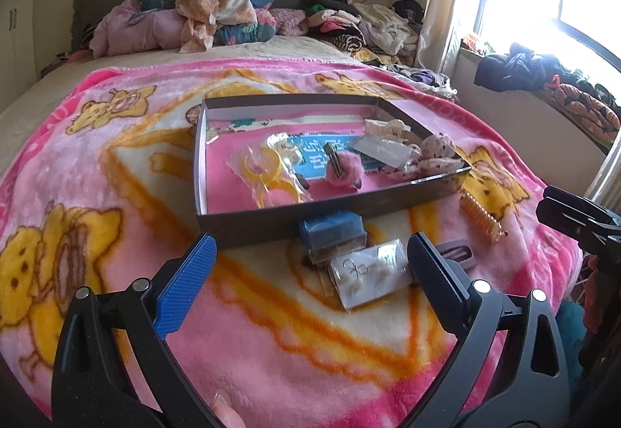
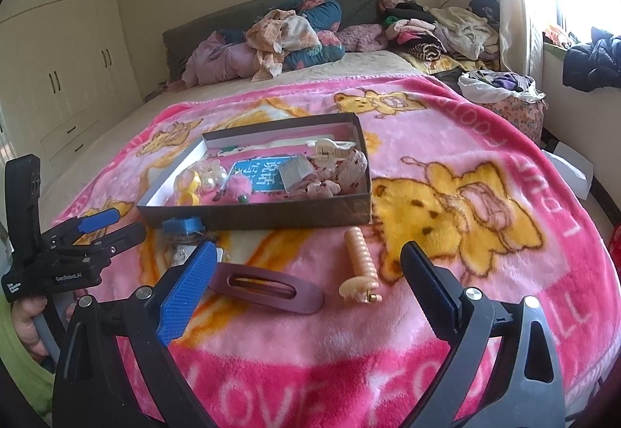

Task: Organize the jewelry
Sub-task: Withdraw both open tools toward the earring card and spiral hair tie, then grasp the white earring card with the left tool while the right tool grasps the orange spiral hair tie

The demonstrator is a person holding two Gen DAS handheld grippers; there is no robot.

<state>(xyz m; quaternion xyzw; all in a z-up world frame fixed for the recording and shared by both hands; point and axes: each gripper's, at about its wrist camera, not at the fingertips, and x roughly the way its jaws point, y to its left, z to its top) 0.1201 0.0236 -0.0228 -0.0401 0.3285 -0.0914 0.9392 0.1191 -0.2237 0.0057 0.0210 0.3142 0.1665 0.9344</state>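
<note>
We are holding the left gripper [image 1: 310, 257] wide open above the earring packet [image 1: 368, 278] lying on the blanket [image 1: 116, 164], and the right gripper [image 2: 308, 265] wide open over the oval clip [image 2: 268, 290] near the box [image 2: 271, 214].

Blanket-covered bed [image 2: 504, 141] under box [image 2: 271, 214], clips [image 2: 268, 286].

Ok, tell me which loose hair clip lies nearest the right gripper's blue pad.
The flat mauve clip with the oval slot. It lies beside the right gripper's blue pad; the ribbed peach clip sits further right, nearer the box.
</note>
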